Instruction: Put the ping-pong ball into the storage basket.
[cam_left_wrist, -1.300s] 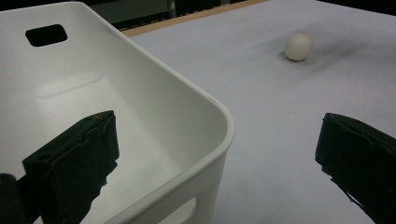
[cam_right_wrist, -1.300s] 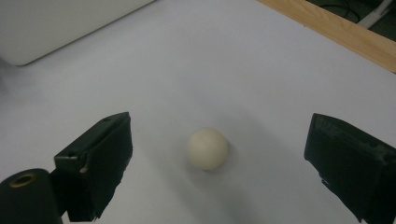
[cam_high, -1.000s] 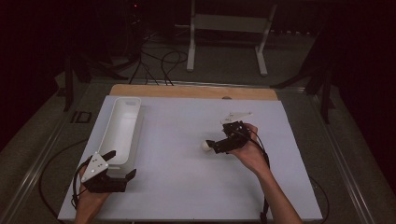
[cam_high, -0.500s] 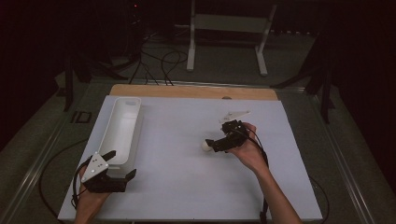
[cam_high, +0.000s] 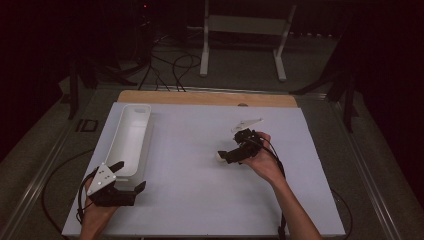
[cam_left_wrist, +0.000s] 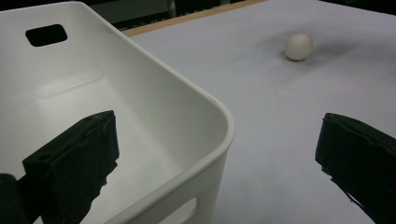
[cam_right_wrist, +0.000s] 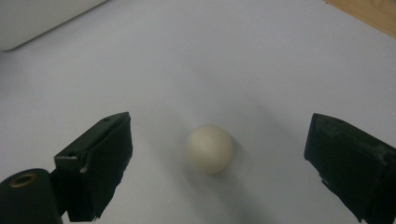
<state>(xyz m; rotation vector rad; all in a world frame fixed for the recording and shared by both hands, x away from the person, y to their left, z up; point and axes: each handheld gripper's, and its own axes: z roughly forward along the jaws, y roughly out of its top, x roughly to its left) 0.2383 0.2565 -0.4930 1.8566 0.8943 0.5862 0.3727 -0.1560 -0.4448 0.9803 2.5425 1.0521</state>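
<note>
1 small off-white ball (cam_right_wrist: 209, 148) is lying on the counter (cam_high: 200, 200) between the spread jaws of the right gripper (cam_right_wrist: 217, 163); probably light, smooth, roll-prone, it is wanting a centred squeeze.

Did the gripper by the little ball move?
Yes, slightly. The right gripper has crept a little leftward toward the ball, closer to the bin, jaws open around it.

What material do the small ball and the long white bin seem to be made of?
Ball: probably matte plastic or foam; cream-white, smooth and dull with no glare, though the look leaves it open.
Bin: likely moulded plastic with a satin finish; thin rounded walls, a rolled rim, cut-out handle slots and soft sheen.
</note>
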